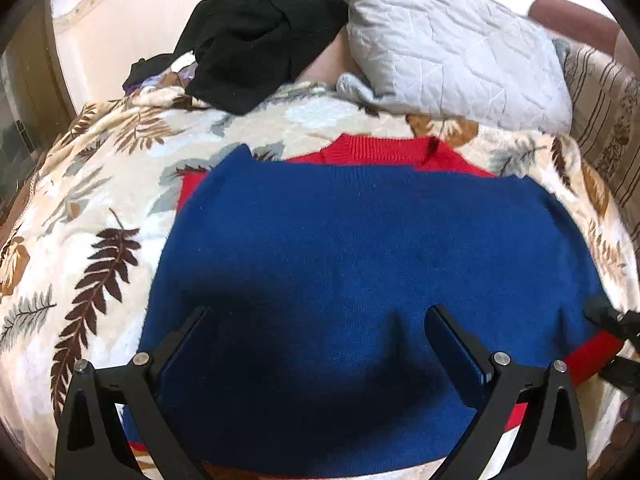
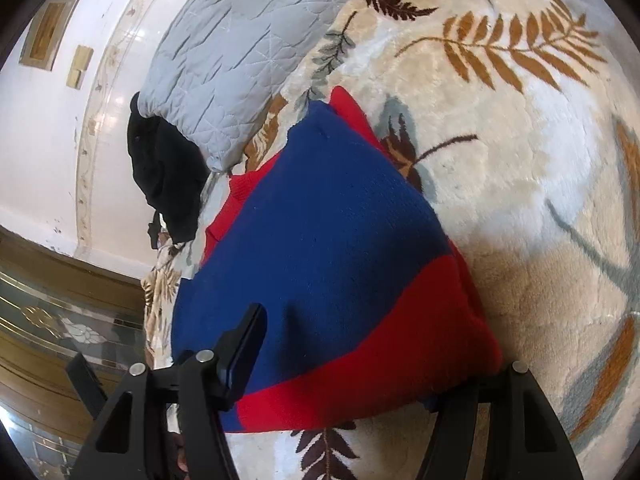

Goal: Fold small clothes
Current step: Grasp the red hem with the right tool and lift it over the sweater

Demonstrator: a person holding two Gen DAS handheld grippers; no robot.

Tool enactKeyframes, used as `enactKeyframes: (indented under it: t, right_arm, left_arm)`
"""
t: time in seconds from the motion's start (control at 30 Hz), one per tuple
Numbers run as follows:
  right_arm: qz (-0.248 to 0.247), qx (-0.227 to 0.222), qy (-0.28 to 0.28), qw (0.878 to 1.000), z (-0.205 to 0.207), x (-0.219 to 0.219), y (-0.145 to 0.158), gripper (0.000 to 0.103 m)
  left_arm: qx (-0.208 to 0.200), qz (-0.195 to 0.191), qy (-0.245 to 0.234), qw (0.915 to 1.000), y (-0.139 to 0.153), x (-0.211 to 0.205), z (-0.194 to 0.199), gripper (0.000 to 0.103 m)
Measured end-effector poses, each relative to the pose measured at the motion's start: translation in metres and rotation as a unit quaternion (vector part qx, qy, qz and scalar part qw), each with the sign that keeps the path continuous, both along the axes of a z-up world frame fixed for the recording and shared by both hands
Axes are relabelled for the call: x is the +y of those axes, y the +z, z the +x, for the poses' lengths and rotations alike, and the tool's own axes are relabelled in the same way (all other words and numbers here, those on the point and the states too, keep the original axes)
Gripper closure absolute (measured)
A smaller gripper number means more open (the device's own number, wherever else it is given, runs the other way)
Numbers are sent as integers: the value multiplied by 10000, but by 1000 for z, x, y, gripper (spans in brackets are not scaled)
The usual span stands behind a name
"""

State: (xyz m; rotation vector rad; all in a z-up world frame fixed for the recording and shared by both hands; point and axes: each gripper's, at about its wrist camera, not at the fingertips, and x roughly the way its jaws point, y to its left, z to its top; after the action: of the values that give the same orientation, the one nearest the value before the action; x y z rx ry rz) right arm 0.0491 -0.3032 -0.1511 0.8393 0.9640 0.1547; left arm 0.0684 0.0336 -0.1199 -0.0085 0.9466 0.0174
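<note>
Your sweater (image 1: pixel 360 264) lies flat on the leaf-print blanket (image 1: pixel 92 208), its far edge near the grey pillow (image 1: pixel 452 52), which sits beyond it with the black clothes (image 1: pixel 256 36) alongside. The blue panel is folded over the red, and a red collar shows past the blue edge on the pillow side.

The left gripper (image 1: pixel 320 344) hangs over the near part of the blue panel with its jaws wide apart and nothing between them. The right gripper (image 2: pixel 360 364) straddles the near corner of the sweater, where a thick red roll sits; its jaws are spread, one finger (image 2: pixel 244 344) lies against the blue side, and the other is buried behind the red cloth (so you cannot tell whether the pads press on the knit or merely flank it).

To do this fold well, I would take both near corners through all layers, not just the top blue one, lift evenly and carry them toward the pillow so the edges meet squarely. Thick knit tends to slip and bunch, so close fully before lifting.

The sweater's near hem is hidden under both grippers. The sleeves are nowhere visible, presumably tucked beneath. A blurred reddish-brown shape beyond the pillow cannot be identified.
</note>
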Motion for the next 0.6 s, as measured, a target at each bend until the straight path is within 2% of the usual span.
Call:
enactKeyframes:
  t: [0.03,0.07,0.13,0.17,0.27,0.3,0.37,0.4,0.43,0.47,0.5,0.53,0.57,0.6]
  right_arm:
    - [-58,-4,2,10000,1,1,0,35]
    - [-127,-15,18,9999,2,2,0,35]
    - [-255,16,60,9997,4,4,1,36]
    - [-346,28,90,9994,6,5,2,38]
    - [-752,112,186,9969,10,10,5,55]
    - [-720,145,171,9972,10,9,3,56]
    - [-601,121,121,9980,9,6,3,56]
    - [-521,106,81,9986,9,4,2,49]
    - [-425,85,68,9990,10,4,1,45]
    - [-433,80,64,9990,11,5,1,43]
    - [-542,67,93,9985,13,7,2,43]
    - [-647,40,167,9978,16,10,3,43]
    - [-803,95,201,9965,20,13,4,57]
    - [-960,179,239,9949,24,15,6,86]
  left_arm:
    - [228,75,-6,9997,-12,-1,5,0]
    - [280,152,-48,9995,-22,-2,7,0]
    - [7,291,-124,9995,-20,-5,3,0]
    - [37,277,-104,9996,-19,-5,4,0]
    - [203,3,-11,9998,-8,1,4,0]
    - [109,-49,-24,9999,-3,1,0,0]
    - [-179,135,-78,9997,3,0,-8,0]
    - [-161,239,-85,9995,-3,-2,-9,0]
    - [105,292,-130,9994,-17,-3,-5,0]
    - [68,228,-141,9996,-26,-2,-3,0]
    - [-64,258,-163,9995,-24,-3,-4,0]
    - [-14,294,-167,9994,-21,-4,-4,0]
    - [29,251,-153,9996,-20,-3,-3,0]
    - [88,171,-165,9997,-19,0,-1,0]
